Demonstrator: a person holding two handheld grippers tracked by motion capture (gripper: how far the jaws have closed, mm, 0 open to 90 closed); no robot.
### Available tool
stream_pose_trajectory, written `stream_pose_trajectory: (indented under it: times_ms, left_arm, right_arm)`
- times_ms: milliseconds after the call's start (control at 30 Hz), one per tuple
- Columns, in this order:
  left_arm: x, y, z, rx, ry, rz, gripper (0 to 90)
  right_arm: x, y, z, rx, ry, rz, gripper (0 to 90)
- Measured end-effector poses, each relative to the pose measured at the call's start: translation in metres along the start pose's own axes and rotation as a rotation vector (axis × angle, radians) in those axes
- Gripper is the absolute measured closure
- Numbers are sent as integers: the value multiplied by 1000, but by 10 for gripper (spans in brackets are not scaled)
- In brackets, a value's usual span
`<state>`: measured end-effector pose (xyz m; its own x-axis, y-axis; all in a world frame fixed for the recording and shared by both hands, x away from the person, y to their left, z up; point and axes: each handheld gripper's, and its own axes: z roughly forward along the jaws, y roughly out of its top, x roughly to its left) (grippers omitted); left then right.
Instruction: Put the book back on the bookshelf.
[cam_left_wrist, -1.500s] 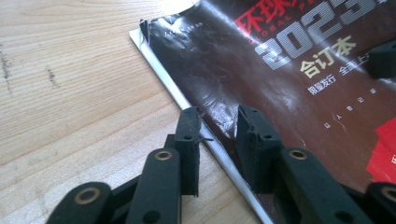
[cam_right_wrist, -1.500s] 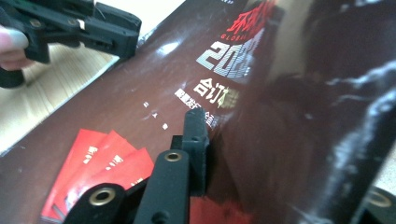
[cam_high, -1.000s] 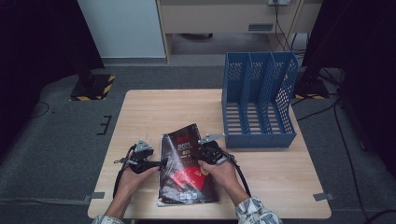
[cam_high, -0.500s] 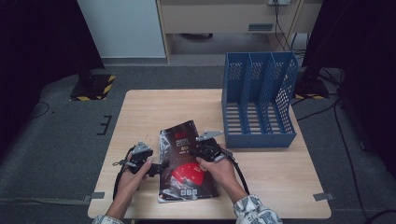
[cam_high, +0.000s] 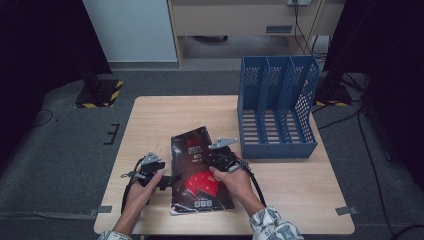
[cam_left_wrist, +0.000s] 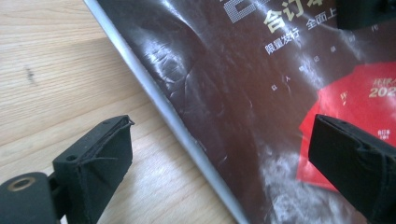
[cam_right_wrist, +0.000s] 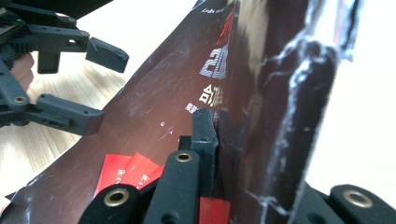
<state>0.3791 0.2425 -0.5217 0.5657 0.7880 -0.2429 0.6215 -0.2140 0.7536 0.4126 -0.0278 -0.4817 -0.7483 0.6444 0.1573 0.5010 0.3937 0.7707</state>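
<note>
Looking along my left hand-held gripper (cam_high: 167, 181), I see its jaws spread wide, one over the bare desk (cam_high: 165, 120) and the other over the dark glossy cover of the magazine (cam_high: 197, 172); the magazine's pale left edge runs between them and neither pad touches it yet. My right hand-held gripper (cam_high: 212, 159) is clamped on the magazine's right edge: in the right gripper view its jaw presses flat against the cover, and that side is pulled up off the desk so the cover curves steeply.

From the high view the magazine lies at the near middle of the desk, tilted a little, with the left hand-held gripper just beside its left edge and the right one resting on its right half. The blue file rack (cam_high: 278, 107) stands at the far right of the desk, near the magazine's upper right corner but apart from it.

Compared with a second ago, the magazine sits a bit flatter and squarer, and my left hand-held gripper has drawn closer to its edge.
</note>
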Motion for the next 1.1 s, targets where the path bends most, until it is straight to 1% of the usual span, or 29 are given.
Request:
stream_pose_trajectory:
  times_ms: [33,100,167,200,367,467,567,600,633,667,700,733,767,800,867,933,967,1000,1033,1067,1100]
  left_arm:
    - [0,0,0,0,0,0,57]
    - [3,2,3,-3,17,-10,53]
    - [4,2,3,-1,23,-16,53]
    - [6,1,4,9,29,-31,53]
    - [5,2,6,12,22,-24,55]
    - [2,1,8,32,7,-14,64]
    - [0,1,9,35,1,-8,78]
    - [0,2,10,42,-8,-3,83]
    - [0,2,10,42,-8,-3,91]
    - [-1,1,13,63,-23,1,97]
    - [-1,1,13,63,-23,1,98]
    - [-4,1,14,82,-34,11,106]
    - [-4,1,14,82,-34,11,113]
    - [-6,1,15,84,-44,18,113]
    - [-8,2,17,78,-57,23,119]
    - [-6,2,19,74,-59,18,120]
    - [-3,4,22,53,-83,-9,133]
    - [-2,5,23,58,-92,-8,154]
    - [-2,5,23,58,-92,-8,163]
    - [-2,6,22,72,-104,2,163]
    - [-2,6,21,79,-118,20,205]
  right_arm:
    - [0,0,0,0,0,0,849]
    - [0,0,-3,-14,-1,13,850]
    - [0,0,-3,-17,-3,12,851]
    - [-1,0,-4,-19,-7,14,851]
    - [0,1,-7,-37,-12,20,851]
    - [0,2,-10,-58,-11,21,853]
    - [0,2,-11,-69,-13,21,854]
    - [-2,3,-12,-83,-16,27,855]
    - [-2,3,-12,-83,-16,27,855]
    - [-3,4,-13,-92,-17,26,855]
    - [-4,4,-13,-94,-20,23,855]
    - [-4,5,-14,-101,-20,28,855]
    - [-4,5,-14,-101,-20,28,855]
    - [-4,5,-15,-102,-19,28,856]
    - [-3,9,-17,-124,-14,21,856]
    - [-2,11,-18,-131,-3,14,856]
    - [-2,12,-19,-138,3,6,857]
    - [-1,14,-19,-141,5,0,857]
    - [-1,14,-19,-141,5,0,857]
    - [-1,15,-19,-143,6,-4,858]
    - [-2,17,-20,-156,6,-7,858]
